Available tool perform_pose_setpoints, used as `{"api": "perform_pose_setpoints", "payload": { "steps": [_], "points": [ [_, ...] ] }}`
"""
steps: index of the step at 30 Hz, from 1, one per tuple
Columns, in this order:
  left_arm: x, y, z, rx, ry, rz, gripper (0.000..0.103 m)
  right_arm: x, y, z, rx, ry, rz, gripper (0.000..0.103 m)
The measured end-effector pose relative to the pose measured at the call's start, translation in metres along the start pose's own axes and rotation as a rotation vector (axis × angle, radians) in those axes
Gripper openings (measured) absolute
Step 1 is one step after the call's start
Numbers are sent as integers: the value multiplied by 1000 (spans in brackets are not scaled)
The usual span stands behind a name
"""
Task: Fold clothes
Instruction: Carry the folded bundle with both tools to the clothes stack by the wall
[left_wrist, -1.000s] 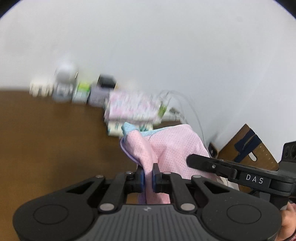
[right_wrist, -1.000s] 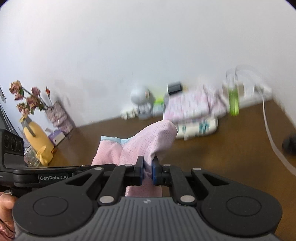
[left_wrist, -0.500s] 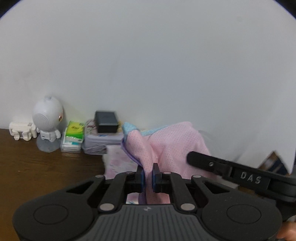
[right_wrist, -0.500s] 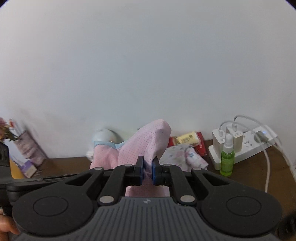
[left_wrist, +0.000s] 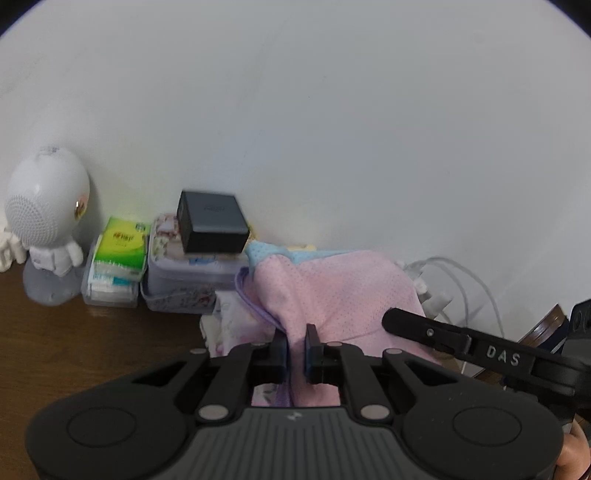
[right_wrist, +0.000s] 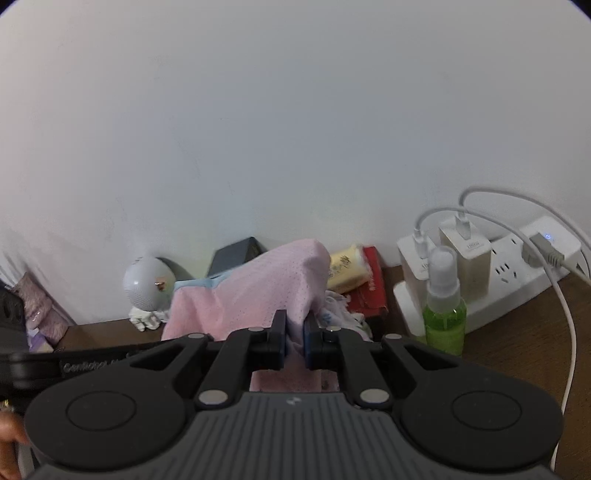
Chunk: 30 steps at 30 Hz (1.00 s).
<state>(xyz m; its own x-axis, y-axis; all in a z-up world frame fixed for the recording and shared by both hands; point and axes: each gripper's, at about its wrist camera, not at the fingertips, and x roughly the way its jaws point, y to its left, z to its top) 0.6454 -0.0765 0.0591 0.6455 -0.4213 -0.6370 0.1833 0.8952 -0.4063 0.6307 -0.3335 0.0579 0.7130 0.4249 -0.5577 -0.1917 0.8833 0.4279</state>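
Pinching perforated pink garment (left_wrist: 332, 291)

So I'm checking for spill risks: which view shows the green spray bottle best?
The right wrist view: the spray bottle stands upright before the power strip, whole and sharp. The left wrist view does not show it.

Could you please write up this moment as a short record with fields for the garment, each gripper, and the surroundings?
garment: pink mesh garment with a light blue edge, lifted off the table and pinched at two places
left gripper: shut on the garment
right gripper: shut on the garment
table: brown wood
back left: white robot figure, tissue packs, black box on a floral container
back right: green spray bottle, white power strip with chargers and cables
fold progress: no fold visible yet
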Motion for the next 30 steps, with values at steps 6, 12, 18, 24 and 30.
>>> {"api": "perform_pose_setpoints", "payload": {
  "steps": [6,12,18,24,30],
  "points": [
    [-22,8,1,-5,-40,18,65,-15,-10,-1,28,-36,6,43],
    [-40,-4,7,26,-218,73,42,-43,4,4,-10,-263,-3,42],
    [-1,-2,0,-23,-161,113,35,6,29,-1,-103,-227,-47,24],
    [12,6,-6,-27,-121,105,36,37,15,-24,-96,-176,-104,22],
    [-23,1,-9,-8,-176,94,80,10,18,-23,-82,-233,-79,34]
  ]
}}
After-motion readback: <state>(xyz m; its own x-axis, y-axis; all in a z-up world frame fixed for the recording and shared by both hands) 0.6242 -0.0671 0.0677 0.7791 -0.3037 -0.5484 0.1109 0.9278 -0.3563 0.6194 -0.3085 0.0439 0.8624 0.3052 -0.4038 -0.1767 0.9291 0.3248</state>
